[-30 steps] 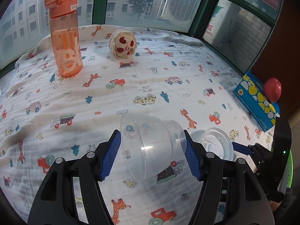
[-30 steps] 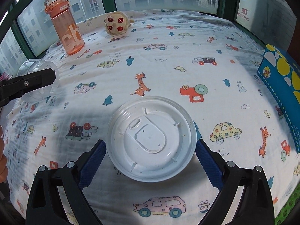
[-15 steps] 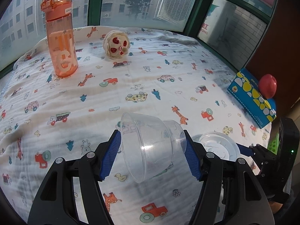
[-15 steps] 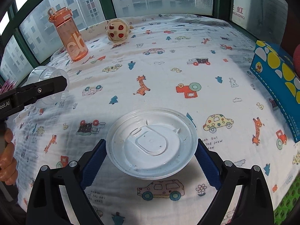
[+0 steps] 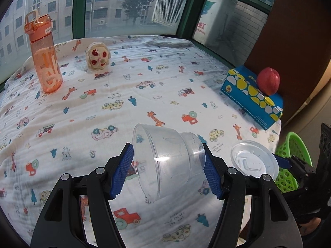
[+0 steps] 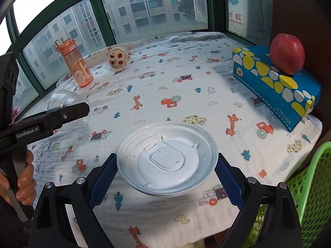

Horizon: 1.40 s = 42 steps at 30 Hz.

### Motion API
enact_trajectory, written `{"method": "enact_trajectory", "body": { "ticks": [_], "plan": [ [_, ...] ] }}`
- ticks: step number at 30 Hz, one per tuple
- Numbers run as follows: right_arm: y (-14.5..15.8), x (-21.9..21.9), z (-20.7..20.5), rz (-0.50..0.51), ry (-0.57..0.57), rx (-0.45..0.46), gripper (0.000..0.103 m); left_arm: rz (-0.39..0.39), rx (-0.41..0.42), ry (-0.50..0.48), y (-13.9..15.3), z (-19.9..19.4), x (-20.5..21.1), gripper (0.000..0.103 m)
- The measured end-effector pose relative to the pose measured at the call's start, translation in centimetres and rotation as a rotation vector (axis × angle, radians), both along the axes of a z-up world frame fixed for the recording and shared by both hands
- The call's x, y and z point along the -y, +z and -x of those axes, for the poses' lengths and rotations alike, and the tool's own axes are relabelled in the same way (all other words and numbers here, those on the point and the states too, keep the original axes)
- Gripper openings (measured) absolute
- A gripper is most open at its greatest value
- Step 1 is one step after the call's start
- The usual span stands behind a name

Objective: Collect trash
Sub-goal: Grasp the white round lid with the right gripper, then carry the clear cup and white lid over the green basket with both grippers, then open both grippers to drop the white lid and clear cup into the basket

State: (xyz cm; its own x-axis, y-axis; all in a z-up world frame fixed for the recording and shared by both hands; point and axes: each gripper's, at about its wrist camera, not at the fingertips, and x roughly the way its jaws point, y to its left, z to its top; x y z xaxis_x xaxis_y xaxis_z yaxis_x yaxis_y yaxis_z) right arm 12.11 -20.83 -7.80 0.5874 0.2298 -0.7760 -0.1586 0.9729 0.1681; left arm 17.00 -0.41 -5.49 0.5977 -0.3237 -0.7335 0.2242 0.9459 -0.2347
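Clear plastic cup [image 5: 165, 161] lies sideways, clamped between the left gripper's [image 5: 168, 170] blue pads at lower centre. White lid [image 6: 167, 158] is pinched edge to edge by the right gripper [image 6: 165, 183]. Green basket [image 6: 310, 188] sits lower right. Farther off: blue box [image 6: 277, 86] bearing an apple [image 6: 287, 53] at right, orange bottle [image 5: 44, 53] upper left.

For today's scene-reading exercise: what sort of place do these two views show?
Probably a home, on an upper floor: a table under a children's cartoon-print cloth stands in a bay of green-framed windows facing apartment blocks, with an orange water bottle and a green mesh basket beside it.
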Motion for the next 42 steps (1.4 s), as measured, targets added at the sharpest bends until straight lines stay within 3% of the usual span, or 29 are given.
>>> {"method": "enact_trajectory", "body": {
  "ticks": [16,28,42],
  "plan": [
    [3.6,12.7,8.6,0.002,-0.263,0.084,0.089,0.025,0.039,-0.214,2.8,3.5,11.7,0.064],
    [2.3,22.2,14.0,0.008,-0.481,0.041,0.089,0.012,0.041,-0.371,3.6,5.7,20.1,0.064],
    [1.0,26.8,16.8,-0.030,-0.600,0.020,0.090,-0.014,0.037,-0.484,3.4,7.7,25.9,0.064]
  ]
}}
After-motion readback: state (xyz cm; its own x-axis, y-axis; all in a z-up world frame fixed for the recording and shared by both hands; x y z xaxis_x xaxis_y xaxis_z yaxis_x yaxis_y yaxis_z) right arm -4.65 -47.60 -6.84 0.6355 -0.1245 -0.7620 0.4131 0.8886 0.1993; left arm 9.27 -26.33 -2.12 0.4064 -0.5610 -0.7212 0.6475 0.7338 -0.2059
